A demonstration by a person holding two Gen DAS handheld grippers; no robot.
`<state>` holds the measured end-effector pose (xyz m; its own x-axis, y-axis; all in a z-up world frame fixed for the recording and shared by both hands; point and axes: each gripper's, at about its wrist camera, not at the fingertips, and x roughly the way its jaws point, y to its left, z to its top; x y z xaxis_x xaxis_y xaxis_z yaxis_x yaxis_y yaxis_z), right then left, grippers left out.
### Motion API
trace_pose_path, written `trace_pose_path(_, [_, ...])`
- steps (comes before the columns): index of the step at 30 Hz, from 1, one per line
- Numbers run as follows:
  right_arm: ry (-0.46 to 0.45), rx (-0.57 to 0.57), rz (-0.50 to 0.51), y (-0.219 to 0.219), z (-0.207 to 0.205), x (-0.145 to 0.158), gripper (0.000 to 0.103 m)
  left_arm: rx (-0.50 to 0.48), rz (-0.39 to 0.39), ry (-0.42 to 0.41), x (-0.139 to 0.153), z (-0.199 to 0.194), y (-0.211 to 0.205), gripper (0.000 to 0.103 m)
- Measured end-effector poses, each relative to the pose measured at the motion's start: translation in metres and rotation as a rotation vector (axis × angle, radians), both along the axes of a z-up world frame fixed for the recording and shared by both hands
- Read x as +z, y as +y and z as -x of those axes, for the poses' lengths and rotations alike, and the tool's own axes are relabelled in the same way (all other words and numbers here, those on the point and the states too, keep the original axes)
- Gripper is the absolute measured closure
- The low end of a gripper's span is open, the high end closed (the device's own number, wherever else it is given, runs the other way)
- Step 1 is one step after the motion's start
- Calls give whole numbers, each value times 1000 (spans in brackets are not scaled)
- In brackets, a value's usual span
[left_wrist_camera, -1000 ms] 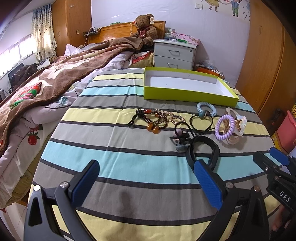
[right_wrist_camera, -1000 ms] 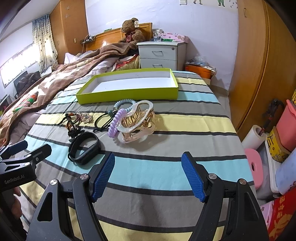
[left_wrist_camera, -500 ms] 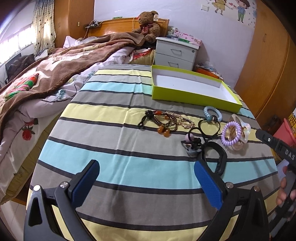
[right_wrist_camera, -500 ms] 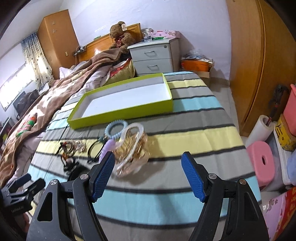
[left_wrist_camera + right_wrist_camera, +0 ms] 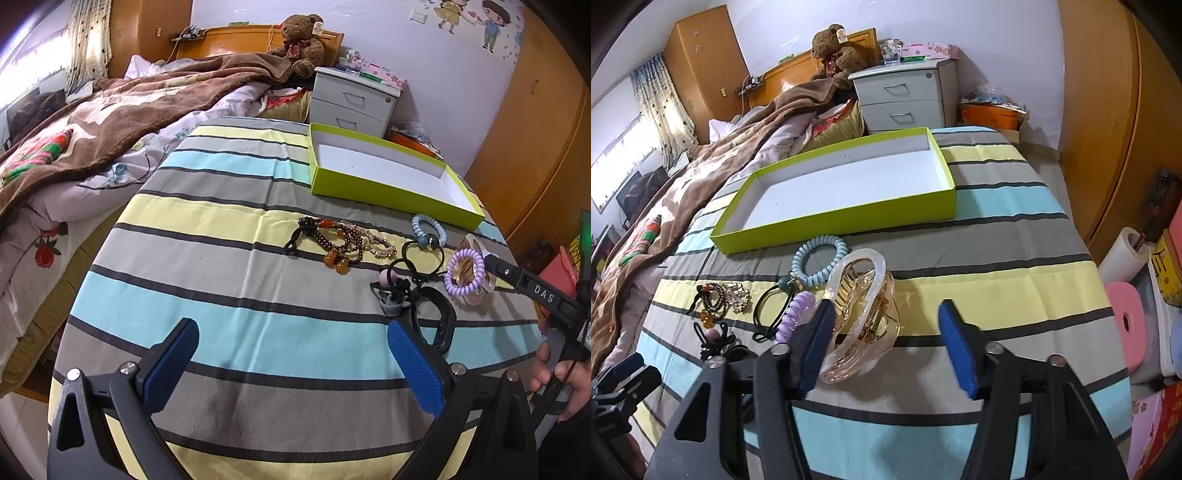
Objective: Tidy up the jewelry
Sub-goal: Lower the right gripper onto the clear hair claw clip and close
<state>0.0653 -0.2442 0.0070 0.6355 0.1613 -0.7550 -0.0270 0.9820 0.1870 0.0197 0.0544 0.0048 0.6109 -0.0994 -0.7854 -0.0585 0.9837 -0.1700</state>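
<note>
Striped cloth (image 5: 997, 288) bears the hair claw (image 5: 862, 317) between the right gripper's (image 5: 886, 343) wide-spread fingers, left gripper (image 5: 295, 365) likewise agape, empty

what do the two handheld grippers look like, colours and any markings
Both are black plastic frames with silver screws and two fingers faced with blue textured pads. The left gripper shows its pads bright blue. The right gripper looks the same, and seen side-on from the left wrist camera it carries white "DAS" lettering. A bare hand holds its grip.
</note>
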Motion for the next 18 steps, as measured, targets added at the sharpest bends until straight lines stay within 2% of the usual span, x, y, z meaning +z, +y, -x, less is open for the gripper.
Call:
trace_pose_path(5, [23,2,-19,-3,-6,-6,57,1,46,16,-2,-4,3,0])
trace_pose_path(13, [20,32,-14,0,-7,-1,88,16,62,13,0,-9,8,0])
trace_pose_path(18, [11,29,-16,-6,-5,3,92,18,65,13,2,-15,12,0])
